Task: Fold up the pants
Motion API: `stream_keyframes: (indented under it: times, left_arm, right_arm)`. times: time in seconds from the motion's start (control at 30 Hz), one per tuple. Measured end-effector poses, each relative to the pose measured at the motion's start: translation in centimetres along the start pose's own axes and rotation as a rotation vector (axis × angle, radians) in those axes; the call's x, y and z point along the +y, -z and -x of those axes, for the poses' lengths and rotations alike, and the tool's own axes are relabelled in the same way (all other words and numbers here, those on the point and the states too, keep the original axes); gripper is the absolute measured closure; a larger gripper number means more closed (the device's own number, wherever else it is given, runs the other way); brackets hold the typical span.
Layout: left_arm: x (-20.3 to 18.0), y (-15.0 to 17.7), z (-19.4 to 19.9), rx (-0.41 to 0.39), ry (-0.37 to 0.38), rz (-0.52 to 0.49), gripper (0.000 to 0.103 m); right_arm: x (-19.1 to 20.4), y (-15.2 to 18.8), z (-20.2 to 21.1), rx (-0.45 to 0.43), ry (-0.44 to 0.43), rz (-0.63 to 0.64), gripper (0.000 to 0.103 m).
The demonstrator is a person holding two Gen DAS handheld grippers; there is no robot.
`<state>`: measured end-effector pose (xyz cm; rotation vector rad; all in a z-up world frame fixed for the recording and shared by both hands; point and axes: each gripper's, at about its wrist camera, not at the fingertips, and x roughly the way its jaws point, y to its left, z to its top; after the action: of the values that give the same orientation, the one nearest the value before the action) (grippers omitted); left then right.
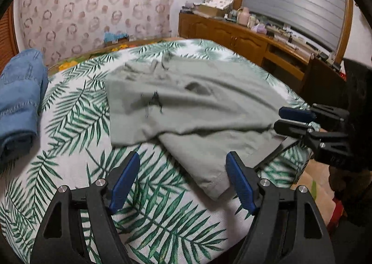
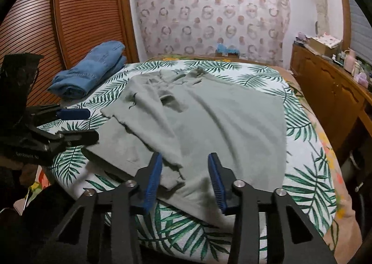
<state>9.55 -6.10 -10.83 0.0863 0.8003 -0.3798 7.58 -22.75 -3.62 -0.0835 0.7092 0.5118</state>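
Grey-green pants (image 1: 209, 101) (image 2: 220, 119) lie spread on the bed, one layer folded over another, with a hem pointing toward the near edge. My left gripper (image 1: 182, 160) (image 2: 91, 124) is open just above the sheet. Its right finger (image 1: 239, 182) stands beside the near hem corner, and only sheet lies between the pads. My right gripper (image 2: 185, 157) (image 1: 279, 118) hovers at the pants' near edge with its jaws partly apart. Folded cloth lies in the gap, but the pads do not press on it.
The bed has a palm-leaf sheet (image 1: 81, 110) (image 2: 302, 171). Folded blue jeans (image 1: 21, 101) (image 2: 90, 68) sit at its far left corner. A wooden sideboard (image 1: 244, 38) (image 2: 330, 87) crowded with small items runs along the right. A slatted wooden door (image 2: 58, 19) stands to the left.
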Motion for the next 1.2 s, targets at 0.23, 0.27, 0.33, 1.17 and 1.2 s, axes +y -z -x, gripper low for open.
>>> stream_keyframes:
  times: [0.23, 0.27, 0.33, 1.17, 1.2]
  left_arm:
    - [0.7, 0.9, -0.7, 0.026, 0.012, 0.032, 0.026]
    - [0.8, 0.9, -0.8, 0.027, 0.016, 0.038, 0.026]
    - [0.9, 1.0, -0.8, 0.024, 0.021, 0.045, 0.026]
    - [0.2, -0.3, 0.3, -0.033, 0.027, 0.034, 0.026]
    - [0.1, -0.4, 0.4, -0.037, 0.028, 0.031, 0.026]
  right_arm:
    - [0.2, -0.1, -0.9, 0.048, -0.035, 0.024, 0.07]
    - [0.2, -0.2, -1.0, 0.055, -0.037, 0.028, 0.071]
    - [0.2, -0.4, -1.4, 0.066, -0.038, 0.031, 0.071]
    - [0.8, -0.8, 3.1, -0.126, 0.012, 0.079, 0.101]
    - [0.9, -0.7, 3.4, -0.132, 0.019, 0.081, 0.101]
